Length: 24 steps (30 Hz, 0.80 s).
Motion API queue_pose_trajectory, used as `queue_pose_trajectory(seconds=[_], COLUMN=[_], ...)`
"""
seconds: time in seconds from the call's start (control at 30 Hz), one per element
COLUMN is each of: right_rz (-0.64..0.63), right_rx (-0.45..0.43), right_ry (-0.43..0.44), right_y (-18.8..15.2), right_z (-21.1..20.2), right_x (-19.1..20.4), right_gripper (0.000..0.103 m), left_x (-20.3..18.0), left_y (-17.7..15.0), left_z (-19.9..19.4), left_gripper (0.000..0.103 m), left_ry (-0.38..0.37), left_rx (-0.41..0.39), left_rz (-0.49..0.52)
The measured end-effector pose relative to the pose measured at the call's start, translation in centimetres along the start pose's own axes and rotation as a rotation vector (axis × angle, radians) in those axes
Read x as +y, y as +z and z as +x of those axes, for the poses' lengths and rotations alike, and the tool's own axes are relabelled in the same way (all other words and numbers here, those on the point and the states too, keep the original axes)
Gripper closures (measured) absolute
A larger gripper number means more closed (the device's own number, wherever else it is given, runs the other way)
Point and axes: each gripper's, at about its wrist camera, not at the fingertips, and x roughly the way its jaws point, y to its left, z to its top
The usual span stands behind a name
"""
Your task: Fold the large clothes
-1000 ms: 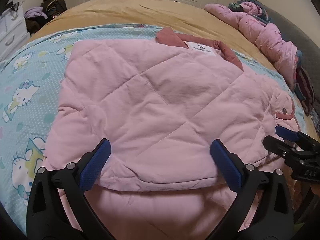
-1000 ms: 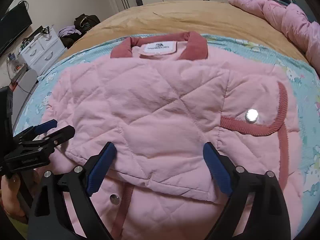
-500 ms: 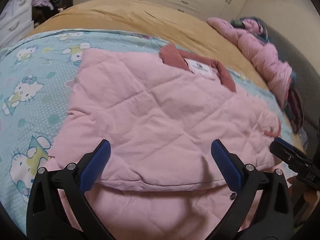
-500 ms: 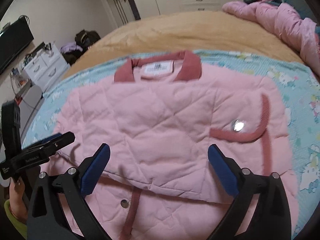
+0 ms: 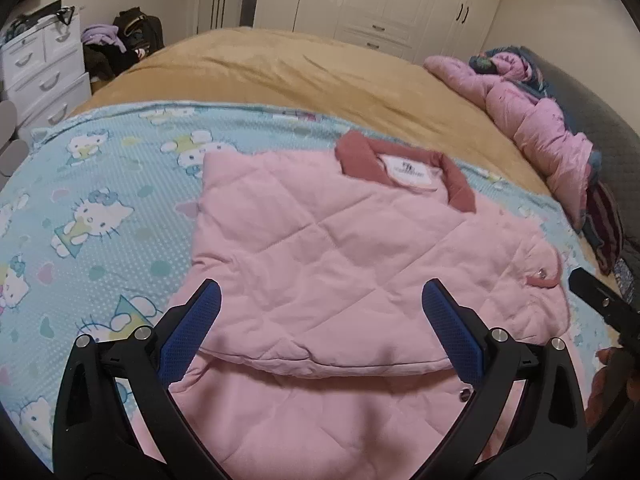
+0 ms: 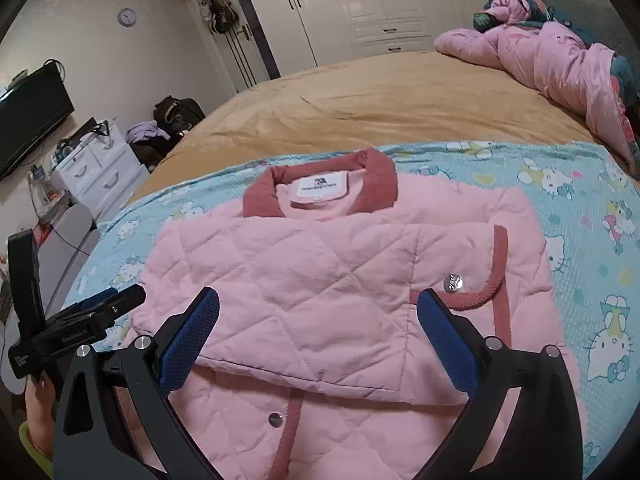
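The white neck label [image 6: 319, 189] on my folded pink jacket [image 6: 320, 280] is too blurred to read. The jacket lies on the cartoon-cat sheet [image 6: 580, 208]. My left gripper [image 5: 320, 320] and right gripper [image 6: 318, 320] are both spread wide above it and hold nothing.

A bedroom under warm indoor light. A wide bed [image 6: 400, 96] wears a tan cover, with a blue cartoon-cat sheet [image 5: 100, 216] spread over its near end. White wardrobe doors [image 6: 360, 4] with dark handles line the far wall. A white drawer unit [image 6: 100, 176] stands at left below a wall-mounted television [image 6: 28, 120]; a round clock [image 6: 127, 16] hangs higher up, and dark bags [image 5: 136, 36] sit on the floor.
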Motion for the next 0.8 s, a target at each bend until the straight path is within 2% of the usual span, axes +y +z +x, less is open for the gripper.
queue_pose_trajectory(seconds=[0.3,0.57,0.73,0.8], right_rz=[-0.012,-0.012,0.02,0.02], right_rx=[-0.075,-0.16,-0.159,-0.154], right_ry=[0.017,0.015,0.01,-0.003], right_y=[0.6,0.6,-0.4,-0.8], right_z=[-3.0,-7.4,-9.9,-10.8], right_x=[1.3,1.7,0.7,0.5], right_gripper=[0.004,0.004,0.004,0.004], left_x=[-0.5,-1.5,-2.4,-2.1], left_y=[0.7,0.6,0.1,-0.4], left_z=[-3.4,-7.7,-10.4,-11.3], left_gripper=[0.009,0.009,0.009,0.009], left_ry=[-0.038,-0.062,-0.082,-0.06], left_rx=[-0.063,-0.145,-0.187,-0.189], left_rz=[0.004,0.029,0.052,0.042])
